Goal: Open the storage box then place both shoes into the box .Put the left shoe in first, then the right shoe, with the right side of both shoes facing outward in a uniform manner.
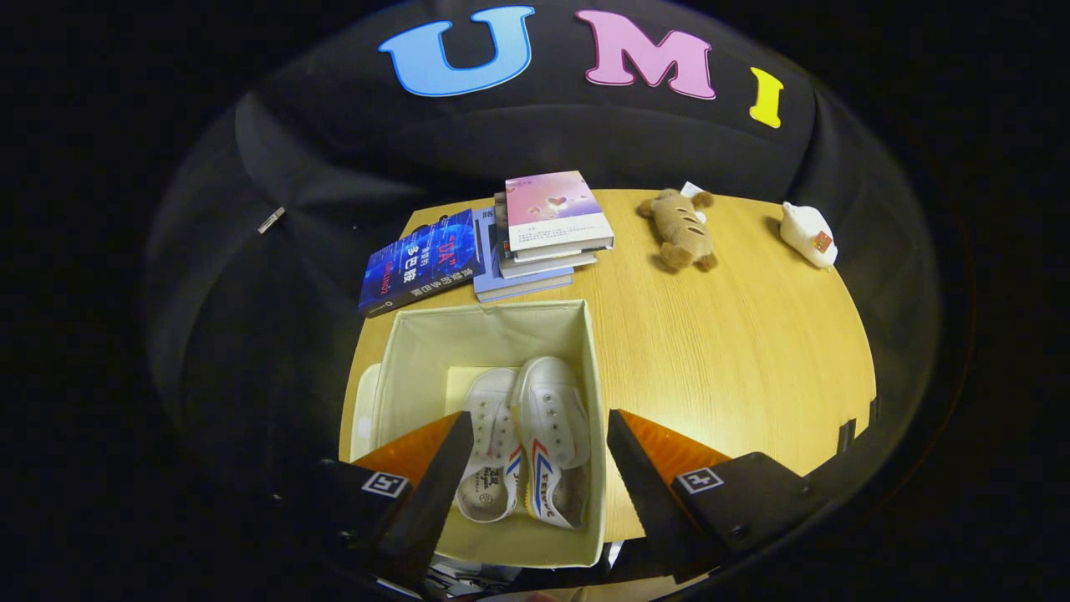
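Gripper (535, 477) hangs above the storage box (489, 334) with its fingers spread wide and holding nothing; the two shoes show between them. Both shoes, one (489, 451) beside the other (553, 435), lie side by side inside the box, touching, toes pointing toward the far wall. They look like light canvas sneakers with soft uppers and stiffer rubber soles, so the firm heel collar or the sole edge would likely give the surest hold; the canvas itself would probably buckle. The box is open, soft-walled fabric, likely to sag if pushed, and stands at the table's (736, 351) near edge, left of middle. Beyond it, at the far edge, lie one blue book (422, 261) and a stack of about three books (543, 230). Toward the far right corner sit one brown plush toy (681, 227) and one white toy (807, 234).
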`<state>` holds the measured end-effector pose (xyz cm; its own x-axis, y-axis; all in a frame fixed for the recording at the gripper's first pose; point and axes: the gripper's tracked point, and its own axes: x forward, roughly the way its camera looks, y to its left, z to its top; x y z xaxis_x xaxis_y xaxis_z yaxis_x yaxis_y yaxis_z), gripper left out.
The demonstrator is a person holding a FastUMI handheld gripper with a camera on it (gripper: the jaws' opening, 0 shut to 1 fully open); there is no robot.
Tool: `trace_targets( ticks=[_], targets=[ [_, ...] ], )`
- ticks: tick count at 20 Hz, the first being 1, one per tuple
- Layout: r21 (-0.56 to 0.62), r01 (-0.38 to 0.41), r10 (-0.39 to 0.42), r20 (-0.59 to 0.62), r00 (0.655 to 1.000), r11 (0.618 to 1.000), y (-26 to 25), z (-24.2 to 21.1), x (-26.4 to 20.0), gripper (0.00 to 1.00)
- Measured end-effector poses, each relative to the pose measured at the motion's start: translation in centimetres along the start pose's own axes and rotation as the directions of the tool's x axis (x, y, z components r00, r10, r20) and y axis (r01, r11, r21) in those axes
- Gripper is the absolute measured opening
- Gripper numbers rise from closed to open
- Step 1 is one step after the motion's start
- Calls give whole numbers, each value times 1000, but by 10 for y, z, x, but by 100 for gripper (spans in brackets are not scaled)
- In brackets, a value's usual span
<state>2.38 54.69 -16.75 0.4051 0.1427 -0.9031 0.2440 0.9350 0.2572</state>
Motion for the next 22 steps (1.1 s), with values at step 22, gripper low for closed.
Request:
trace_targets(
  ticks=[22],
  targets=[
    [-2, -39, 32, 589, 807, 999, -288, 127, -171, 99]
  ],
)
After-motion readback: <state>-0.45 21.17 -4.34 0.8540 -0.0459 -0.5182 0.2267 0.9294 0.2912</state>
